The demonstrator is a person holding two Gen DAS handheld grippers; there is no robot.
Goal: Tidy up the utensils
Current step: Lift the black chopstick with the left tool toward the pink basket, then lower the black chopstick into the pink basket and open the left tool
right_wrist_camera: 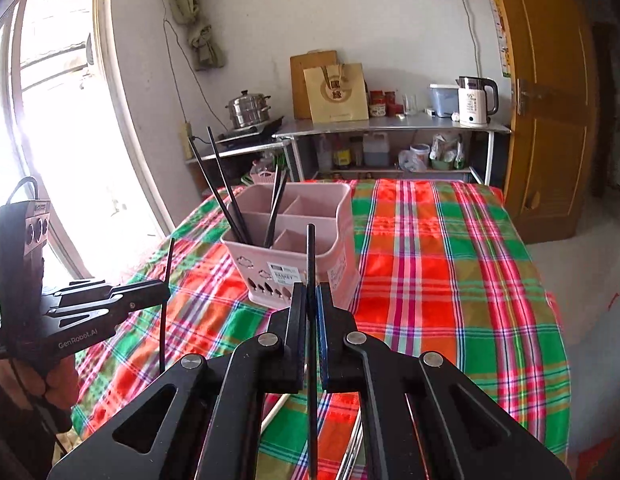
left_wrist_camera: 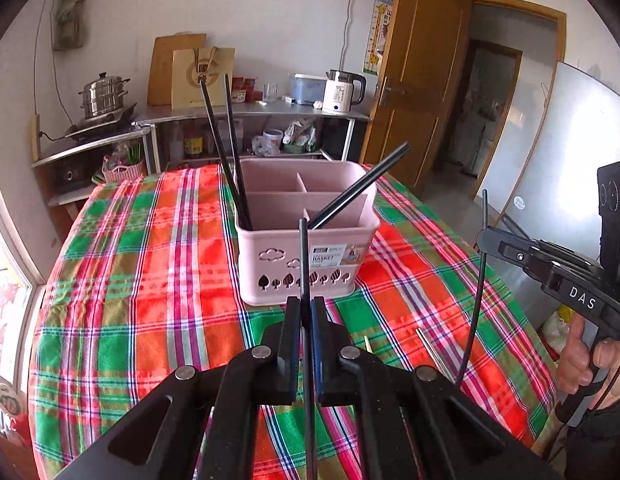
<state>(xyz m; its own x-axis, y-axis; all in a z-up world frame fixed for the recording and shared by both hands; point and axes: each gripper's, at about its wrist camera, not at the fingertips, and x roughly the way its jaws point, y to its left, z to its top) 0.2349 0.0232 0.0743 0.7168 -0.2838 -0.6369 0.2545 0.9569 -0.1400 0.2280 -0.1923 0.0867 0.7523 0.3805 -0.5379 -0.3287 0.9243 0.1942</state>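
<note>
Left tool [left_wrist_camera: 306, 304]: pressed onto one black chopstick [left_wrist_camera: 304, 256], held upright for dropping in.
Right tool [right_wrist_camera: 311, 292]: likewise pinching another chopstick [right_wrist_camera: 310, 256].
Basket [left_wrist_camera: 306, 276]: on tabletop [left_wrist_camera: 150, 260], at 12 o'clock; chopsticks already leaned inside.

White walls, a bright window [right_wrist_camera: 62, 120], a wooden door [left_wrist_camera: 420, 80] and a steel shelf unit [right_wrist_camera: 390, 130] behind.

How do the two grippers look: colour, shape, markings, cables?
Both are matte black with slotted linkage arms and silver rivets. The right gripper reads "DAS"; the left gripper reads "GenRobot.AI". Each has a pistol handle in a bare hand and a thin black cable.
</note>
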